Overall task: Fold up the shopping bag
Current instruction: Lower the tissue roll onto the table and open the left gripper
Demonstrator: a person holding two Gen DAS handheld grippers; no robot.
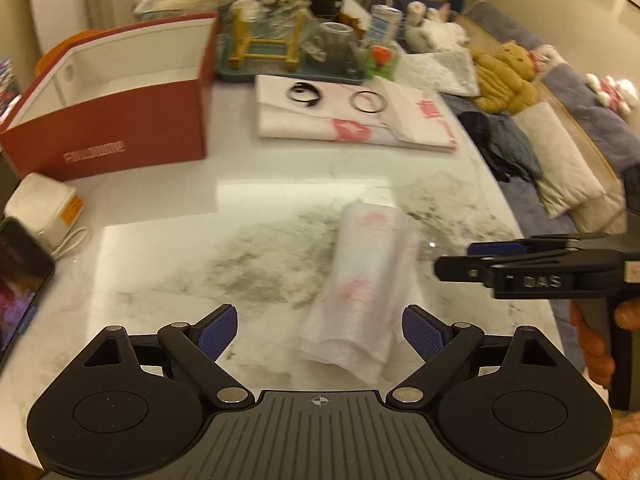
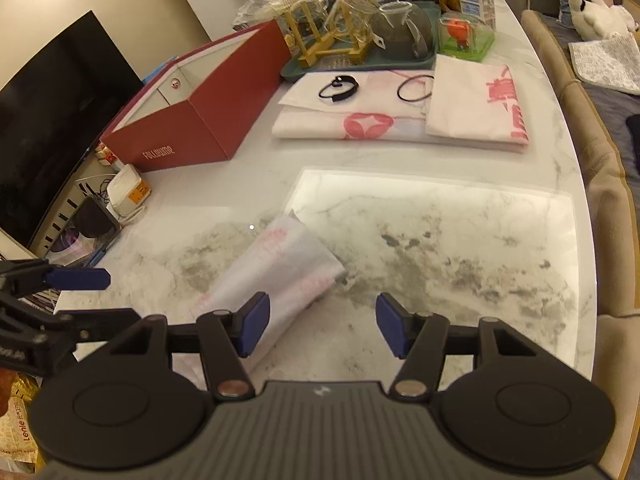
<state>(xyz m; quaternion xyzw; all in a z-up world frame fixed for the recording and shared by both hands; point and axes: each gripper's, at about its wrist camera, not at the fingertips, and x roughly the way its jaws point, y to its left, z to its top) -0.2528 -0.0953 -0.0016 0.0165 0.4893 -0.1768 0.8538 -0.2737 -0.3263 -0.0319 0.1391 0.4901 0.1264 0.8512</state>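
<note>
A shopping bag (image 1: 366, 284) of thin white plastic with pink print lies folded into a narrow strip on the marble table (image 1: 180, 264). My left gripper (image 1: 320, 330) hangs above the strip's near end, jaws wide open, with neither pad on the plastic. From the right, my right gripper (image 1: 456, 260) reaches in just beside the strip. In the right wrist view the shopping bag (image 2: 280, 268) runs under the left fingertip of my right gripper (image 2: 322, 328), which is open with only bare table between its pads. My left gripper (image 2: 92, 296) shows at the left edge.
A red open box (image 1: 120, 120) stands at the back left. Two folded printed bags (image 1: 352, 120) carry a black hair tie (image 1: 306, 95) and a ring (image 1: 369, 101). Behind them is a tray of glassware (image 1: 288, 52). A phone (image 1: 20, 276) and a white charger (image 1: 40, 204) lie left; a sofa with plush toys (image 1: 504, 72) is right.
</note>
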